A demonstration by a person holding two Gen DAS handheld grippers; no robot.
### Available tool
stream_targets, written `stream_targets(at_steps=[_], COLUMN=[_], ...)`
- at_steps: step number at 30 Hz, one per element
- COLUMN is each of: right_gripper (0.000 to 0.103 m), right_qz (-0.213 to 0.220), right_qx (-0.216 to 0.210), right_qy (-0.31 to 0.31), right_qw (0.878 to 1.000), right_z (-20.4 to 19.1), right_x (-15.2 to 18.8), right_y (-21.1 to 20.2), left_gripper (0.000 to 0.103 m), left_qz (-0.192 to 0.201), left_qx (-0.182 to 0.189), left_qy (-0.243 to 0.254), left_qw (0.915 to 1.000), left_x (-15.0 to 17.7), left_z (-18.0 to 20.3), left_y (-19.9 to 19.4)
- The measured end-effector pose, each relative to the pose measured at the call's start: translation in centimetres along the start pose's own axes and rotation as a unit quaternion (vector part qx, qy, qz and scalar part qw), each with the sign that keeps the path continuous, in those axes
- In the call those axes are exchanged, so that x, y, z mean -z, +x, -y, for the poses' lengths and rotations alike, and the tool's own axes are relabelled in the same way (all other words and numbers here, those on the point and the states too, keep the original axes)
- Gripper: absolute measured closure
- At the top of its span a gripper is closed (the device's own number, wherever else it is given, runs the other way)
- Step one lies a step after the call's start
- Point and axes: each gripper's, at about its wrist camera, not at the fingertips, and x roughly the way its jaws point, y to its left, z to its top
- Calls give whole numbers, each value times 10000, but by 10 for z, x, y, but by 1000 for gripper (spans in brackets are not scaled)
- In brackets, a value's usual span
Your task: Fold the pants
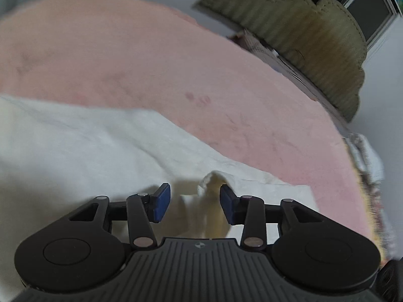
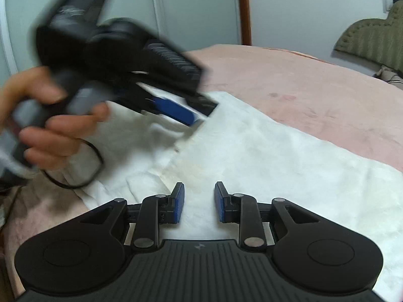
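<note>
White pants (image 1: 100,151) lie spread flat on a pink blanket (image 1: 151,63). My left gripper (image 1: 195,202) is low over them and open; a small raised fold of the cloth (image 1: 209,181) stands between the blue pads, close to the right one, and is not pinched. In the right wrist view the pants (image 2: 277,163) run from the lower middle to the right edge. My right gripper (image 2: 199,201) hovers open over them with only flat cloth below the gap. A person's hand (image 2: 50,136) holds the blurred left gripper (image 2: 196,114) over the far edge of the pants.
The pink blanket (image 2: 302,88) covers a bed. An olive ribbed headboard (image 1: 302,32) (image 2: 372,40) stands at its far right. Pale wardrobe doors (image 2: 196,10) and a wooden post (image 2: 244,7) rise behind the bed. A black cable loop (image 2: 75,176) hangs under the hand.
</note>
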Motion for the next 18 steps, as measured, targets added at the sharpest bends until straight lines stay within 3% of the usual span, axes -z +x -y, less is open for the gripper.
stream_targets(at_steps=[2,5,9,11,14,15,16,18], right_gripper=[77,77,76,77,76,76,76,76], right_qz=[21,101,343,44,165,275,362,333], right_qx=[-122,-224,-73,-42,129,79,15,-90], right_qy=[-110,86,501,422,150,98,71,118], right_qw=[9999,9997,9981,9991,9997,9995,9993,9993], right_z=[-4,1,7,5,-11,-15,-18,-22], right_x=[6,10,4,6,7,7,7,10], right_y=[-10,-19,-11,1,-9,-13,-17,-13], left_gripper=[57,70,73,72,57,47,39,32], left_qz=[48,575,1208,1330,1293,1343,1410,1479], left_qx=[185,385,-726,-995,-1103,-1183,-1333,-1753], left_qy=[-357,-122,-147,-83,-80,15,131,448], left_qw=[9992,9975,9899,9861,9854,9839,9809,9723], left_x=[-2,6,16,19,25,29,34,45], left_z=[-8,-8,-15,-18,-23,-24,-23,-19], left_y=[4,-5,-17,-30,-56,-67,-76,-88])
